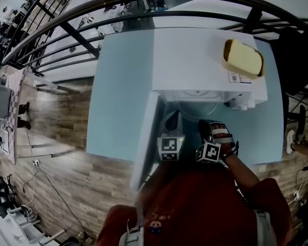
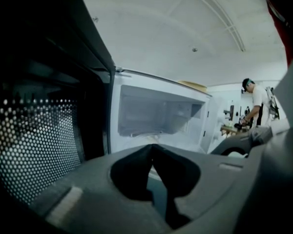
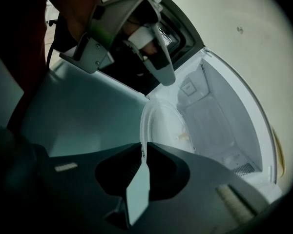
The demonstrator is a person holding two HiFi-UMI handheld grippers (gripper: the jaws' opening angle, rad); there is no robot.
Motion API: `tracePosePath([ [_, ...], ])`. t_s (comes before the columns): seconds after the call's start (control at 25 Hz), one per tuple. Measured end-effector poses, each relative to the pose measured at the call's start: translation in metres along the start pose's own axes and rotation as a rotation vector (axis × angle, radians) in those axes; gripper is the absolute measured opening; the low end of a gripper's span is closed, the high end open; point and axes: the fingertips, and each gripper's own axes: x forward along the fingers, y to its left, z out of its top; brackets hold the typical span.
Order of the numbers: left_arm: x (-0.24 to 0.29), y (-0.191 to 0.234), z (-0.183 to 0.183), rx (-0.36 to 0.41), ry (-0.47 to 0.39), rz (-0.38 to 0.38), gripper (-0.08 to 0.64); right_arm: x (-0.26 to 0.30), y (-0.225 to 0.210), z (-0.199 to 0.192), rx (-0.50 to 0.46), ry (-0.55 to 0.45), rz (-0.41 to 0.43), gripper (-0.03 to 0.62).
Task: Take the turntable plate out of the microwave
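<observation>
The white microwave (image 1: 195,60) stands on a light blue table (image 1: 118,96) with its door (image 1: 145,140) swung open to the left. In the right gripper view the clear glass turntable plate (image 3: 161,123) lies tilted at the mouth of the cavity (image 3: 219,126). My right gripper (image 3: 143,152) is shut on the plate's near rim. My left gripper (image 2: 152,147) is shut with nothing in it and hovers level in front of the cavity (image 2: 156,116), beside the door's perforated window (image 2: 34,145). The left gripper (image 3: 167,77) also shows above the plate in the right gripper view.
A yellow sponge-like block (image 1: 243,58) lies on top of the microwave at the right. A dark metal railing (image 1: 66,32) curves behind the table, and wooden floor (image 1: 56,122) lies to the left. A person (image 2: 256,106) stands far off in the room.
</observation>
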Motion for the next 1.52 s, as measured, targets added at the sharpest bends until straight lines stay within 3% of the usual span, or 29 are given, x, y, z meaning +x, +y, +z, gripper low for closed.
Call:
tracePosePath([
  [0.24, -0.004, 0.005, -0.022, -0.072, 0.057, 0.032, 0.004, -0.007, 0.005, -0.002, 0.005, -0.003, 0.005, 0.032],
  [0.44, -0.008, 0.005, -0.041, -0.206, 0.098, 0.036, 0.079, -0.009, 0.01, -0.005, 0.002, -0.006, 0.012, 0.032],
  [0.72, -0.008, -0.006, -0.074, -0.637, 0.103, -0.062, 0.223, -0.016, 0.025, -0.011, 0.006, -0.01, 0.039, 0.034],
  [1.0, 0.022, -0.036, -0.076, -0.943, 0.096, -0.266, 0.298, -0.027, 0.03, -0.014, 0.006, -0.019, 0.028, 0.035],
  [1.08, 0.029, -0.043, -0.073, -0.991, 0.087, -0.31, 0.301, -0.031, 0.032, -0.015, 0.009, -0.019, 0.027, 0.035],
  [1.24, 0.036, -0.041, -0.075, -1.062, 0.083, -0.301, 0.301, -0.035, 0.036, -0.017, 0.009, -0.015, 0.025, 0.036],
  [1.52, 0.051, -0.052, -0.075, -1.176, 0.045, -0.382, 0.295, -0.042, 0.043, -0.016, 0.026, -0.019, 0.043, 0.035],
])
